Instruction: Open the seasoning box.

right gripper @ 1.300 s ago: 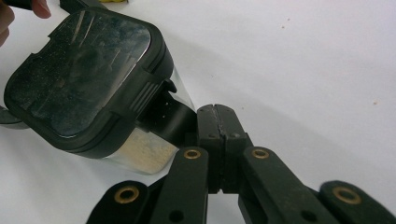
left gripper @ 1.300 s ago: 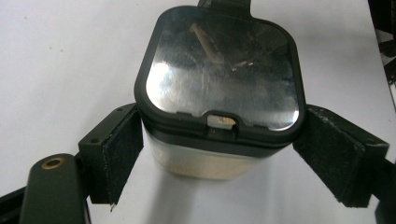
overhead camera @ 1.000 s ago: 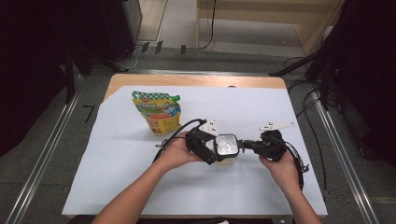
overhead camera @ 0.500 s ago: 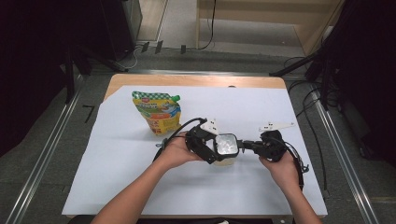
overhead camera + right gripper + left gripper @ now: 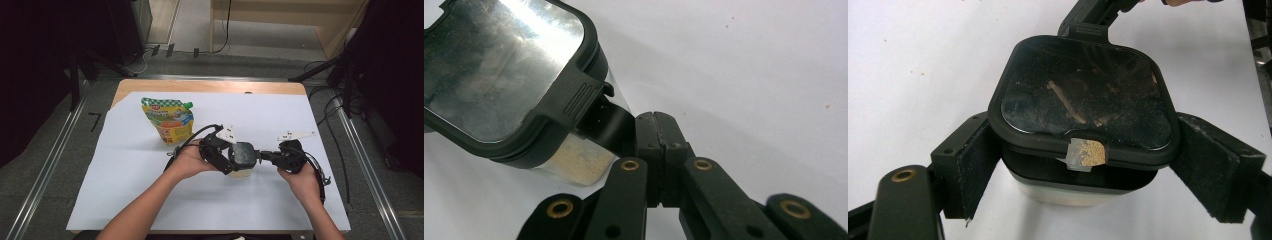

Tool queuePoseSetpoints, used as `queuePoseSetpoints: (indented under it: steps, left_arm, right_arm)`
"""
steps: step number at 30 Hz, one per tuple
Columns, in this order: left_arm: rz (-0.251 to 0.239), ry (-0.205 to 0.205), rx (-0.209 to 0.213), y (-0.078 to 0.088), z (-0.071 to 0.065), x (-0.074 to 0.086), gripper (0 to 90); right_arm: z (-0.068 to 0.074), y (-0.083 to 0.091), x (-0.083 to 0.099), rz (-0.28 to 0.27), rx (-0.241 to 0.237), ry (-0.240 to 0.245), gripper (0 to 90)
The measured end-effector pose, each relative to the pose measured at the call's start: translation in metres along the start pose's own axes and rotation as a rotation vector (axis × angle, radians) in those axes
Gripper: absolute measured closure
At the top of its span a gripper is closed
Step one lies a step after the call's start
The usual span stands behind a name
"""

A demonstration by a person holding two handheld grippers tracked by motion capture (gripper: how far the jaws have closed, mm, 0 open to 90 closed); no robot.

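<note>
1. Step in hand, as I read it: opening the box (image 5: 243, 159). It was held steady while a latch tab (image 5: 600, 119) on one side was being pulled.
2. Box sat mid-table on the white sheet (image 5: 125, 170), between the two hands, nearer the front edge.
3. Left gripper (image 5: 1083, 170) straddled the box body, pads against both sides, so clenched on it.
4. Right gripper (image 5: 655, 131) had jaws fully closed, pinching the black tab just under the lid (image 5: 1083, 97) edge.
5. Next move prob. calls for lifting/peeling the tab away from the box w/ the left grip kept firm, else the box tips or slides.
6. Look: squarish, rounded corners, black lid w/ glossy dusty window, clear body w/ pale powder at the bottom; a torn sticker (image 5: 1087, 153) on the lid rim.
7. Farther off: a yellow-green pouch (image 5: 169, 120) stood toward the back left, well apart.
</note>
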State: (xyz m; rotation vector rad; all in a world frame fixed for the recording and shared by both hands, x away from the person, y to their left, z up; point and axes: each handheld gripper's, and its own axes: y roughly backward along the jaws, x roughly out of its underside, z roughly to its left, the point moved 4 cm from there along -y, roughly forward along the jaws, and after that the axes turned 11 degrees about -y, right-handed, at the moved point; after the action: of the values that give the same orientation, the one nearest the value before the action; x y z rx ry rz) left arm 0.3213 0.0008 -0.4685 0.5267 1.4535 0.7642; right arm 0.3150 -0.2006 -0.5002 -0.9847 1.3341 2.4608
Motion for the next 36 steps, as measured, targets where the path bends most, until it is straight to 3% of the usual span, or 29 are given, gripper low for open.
queuePoseSetpoints:
  steps: [8,9,10,11,12,14,20,36]
  left_arm:
    - [0.003,-0.016,-0.009,0.004,-0.001,-0.007,17.1]
    - [-0.041,0.006,0.057,0.008,-0.002,-0.009,26.4]
    - [-0.078,0.027,0.093,0.011,-0.002,-0.012,43.9]
    - [-0.08,0.028,0.058,0.012,-0.003,-0.015,44.4]
    - [-0.069,0.013,0.04,0.012,-0.003,-0.017,40.1]
    - [-0.06,-0.003,0.05,0.012,-0.006,-0.022,41.5]
    - [-0.056,-0.008,0.081,0.016,-0.011,-0.033,58.6]
    - [-0.026,-0.03,0.125,0.006,-0.014,-0.064,77.2]
  right_arm:
    - [0.0,0.0,0.0,-0.001,-0.002,-0.002,90.0]
    - [0.0,0.0,0.0,-0.001,-0.002,-0.003,90.0]
    - [0.0,0.0,0.0,0.0,-0.002,-0.003,90.0]
    - [0.0,0.0,0.0,-0.002,-0.006,-0.003,90.0]
    - [0.001,0.0,0.0,-0.001,-0.007,-0.003,90.0]
    - [0.001,0.0,0.0,-0.002,-0.006,0.006,90.0]
    - [0.002,0.001,0.0,0.0,-0.01,0.0,90.0]
    - [0.002,0.001,0.001,-0.004,-0.01,-0.001,90.0]
